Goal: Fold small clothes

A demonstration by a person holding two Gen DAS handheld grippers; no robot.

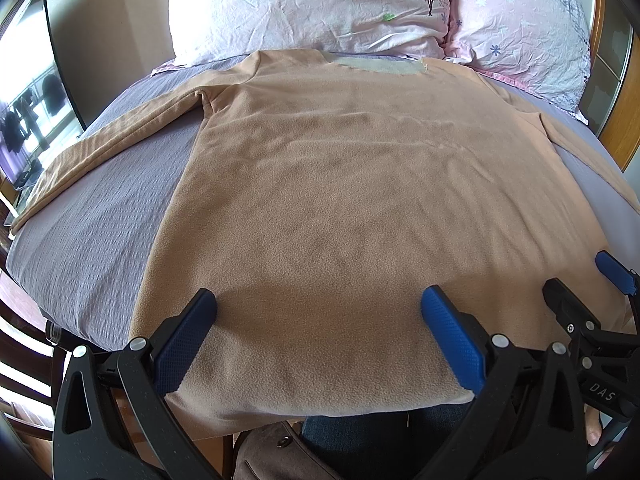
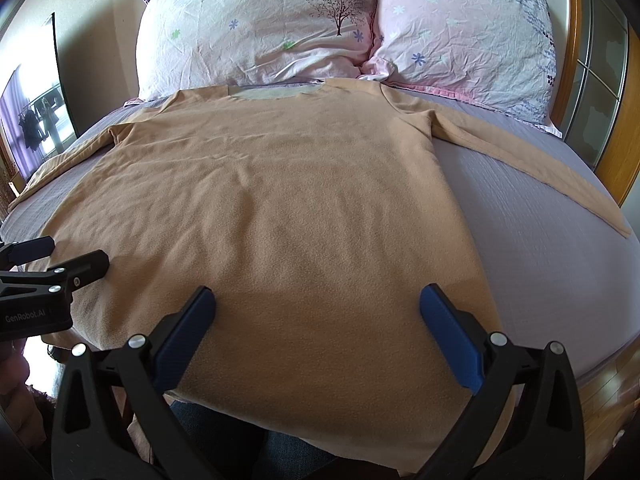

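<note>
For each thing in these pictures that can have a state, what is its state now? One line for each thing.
Tan sweater: spread flat on the bed, not yet folded, hem at the near edge.
Left sleeve: stretched out sideways, unfolded.
Right sleeve: stretched out sideways, unfolded.
Left gripper: open, over the hem, holding nothing.
Right gripper: open, over the hem, holding nothing.
Pillows: side by side at the head of the bed.

This is a home bedroom. A bed with a lilac textured cover carries two crumpled floral pillows propped against a wooden headboard. A dark-framed mirror leaning on the cream wall reflects clothes hanging on a rail.
</note>
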